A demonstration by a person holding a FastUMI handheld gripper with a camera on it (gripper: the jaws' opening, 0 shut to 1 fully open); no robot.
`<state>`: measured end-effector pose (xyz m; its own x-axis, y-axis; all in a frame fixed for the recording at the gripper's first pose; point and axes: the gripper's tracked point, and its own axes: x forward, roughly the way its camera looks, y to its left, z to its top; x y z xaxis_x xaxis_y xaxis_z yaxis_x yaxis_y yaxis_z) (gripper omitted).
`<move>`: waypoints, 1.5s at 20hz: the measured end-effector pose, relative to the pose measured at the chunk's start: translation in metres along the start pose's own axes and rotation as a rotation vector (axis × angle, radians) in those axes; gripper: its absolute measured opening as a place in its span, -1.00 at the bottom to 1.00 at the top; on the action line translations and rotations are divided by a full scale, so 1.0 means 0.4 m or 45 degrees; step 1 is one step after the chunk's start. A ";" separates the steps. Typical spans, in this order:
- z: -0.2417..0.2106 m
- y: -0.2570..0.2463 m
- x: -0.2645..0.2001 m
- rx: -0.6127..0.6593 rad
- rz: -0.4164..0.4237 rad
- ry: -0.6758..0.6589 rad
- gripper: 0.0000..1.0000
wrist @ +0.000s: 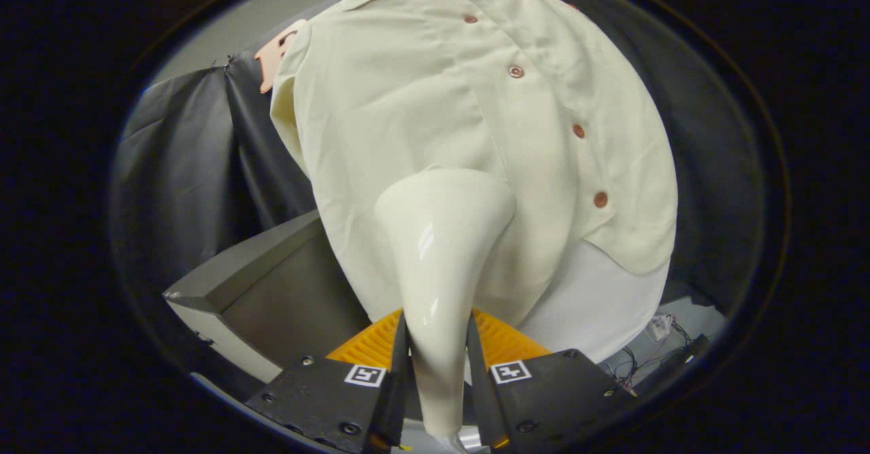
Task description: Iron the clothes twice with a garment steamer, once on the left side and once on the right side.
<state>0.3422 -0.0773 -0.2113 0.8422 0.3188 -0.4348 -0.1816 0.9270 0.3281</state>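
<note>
- My gripper [435, 335] is clamped on the garment steamer [438, 257]; I see both fingers [397, 359] pressing its narrow handle, one from each side, with no slack.
- One steamer: its wide head rests against the shirt [421, 100], left of the button row.
- One cream shirt hangs upright, beyond the fingers.
- I count five buttons [516, 71] running down the shirt's placket.
- One grey box [258, 284] sits lower left of the shirt.

Claw-mounted fisheye, looking forward and upward, close before the hanging shirt [476, 100].
</note>
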 end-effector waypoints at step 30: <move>0.310 -0.069 -0.238 -0.094 -0.036 -0.219 -0.20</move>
<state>0.3298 -0.1576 -0.0749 0.9206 0.2603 -0.2912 -0.1885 0.9491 0.2524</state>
